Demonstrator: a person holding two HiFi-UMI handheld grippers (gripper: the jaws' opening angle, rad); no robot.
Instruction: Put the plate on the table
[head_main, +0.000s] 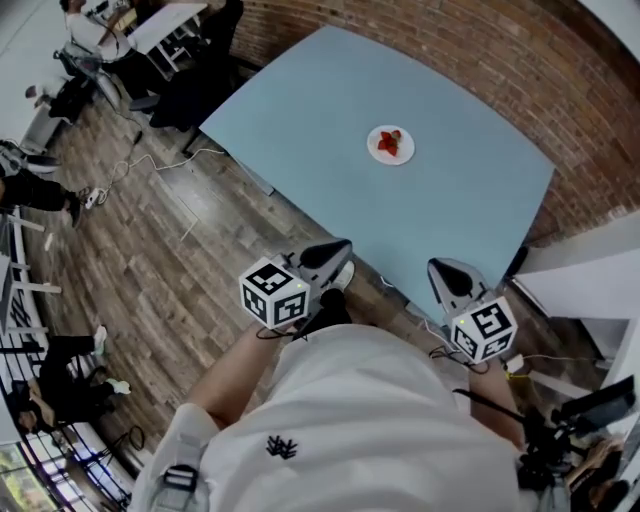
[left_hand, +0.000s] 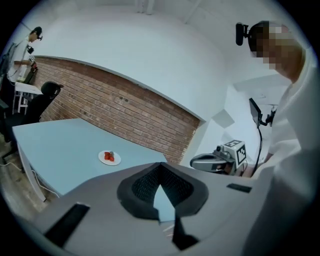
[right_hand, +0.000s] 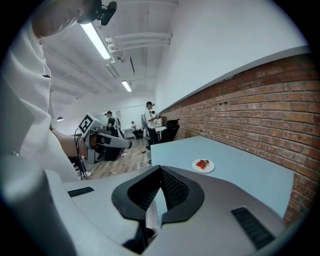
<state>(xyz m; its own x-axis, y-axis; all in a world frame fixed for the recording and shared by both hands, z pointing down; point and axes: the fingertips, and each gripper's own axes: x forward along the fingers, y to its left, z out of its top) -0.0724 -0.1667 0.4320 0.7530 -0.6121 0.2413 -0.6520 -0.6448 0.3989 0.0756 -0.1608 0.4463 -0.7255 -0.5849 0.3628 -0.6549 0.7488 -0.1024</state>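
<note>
- Though the red food (head_main: 390, 142) on it is too small to identify, the round white plate (head_main: 376, 150) lies on the smooth blue table (head_main: 470, 220).
- I see my left gripper (head_main: 338, 250) and right gripper (head_main: 442, 268) with jaws pressed together, empty.

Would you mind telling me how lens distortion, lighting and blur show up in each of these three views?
Head view: the wide-angle lens bows the table edges; light is even, the plate sharp, no glare. Left gripper view: dark round vignette, the brick wall curves, a mosaic patch sits top right. Right gripper view: same vignette, the strip light blown out, far people soft.
</note>
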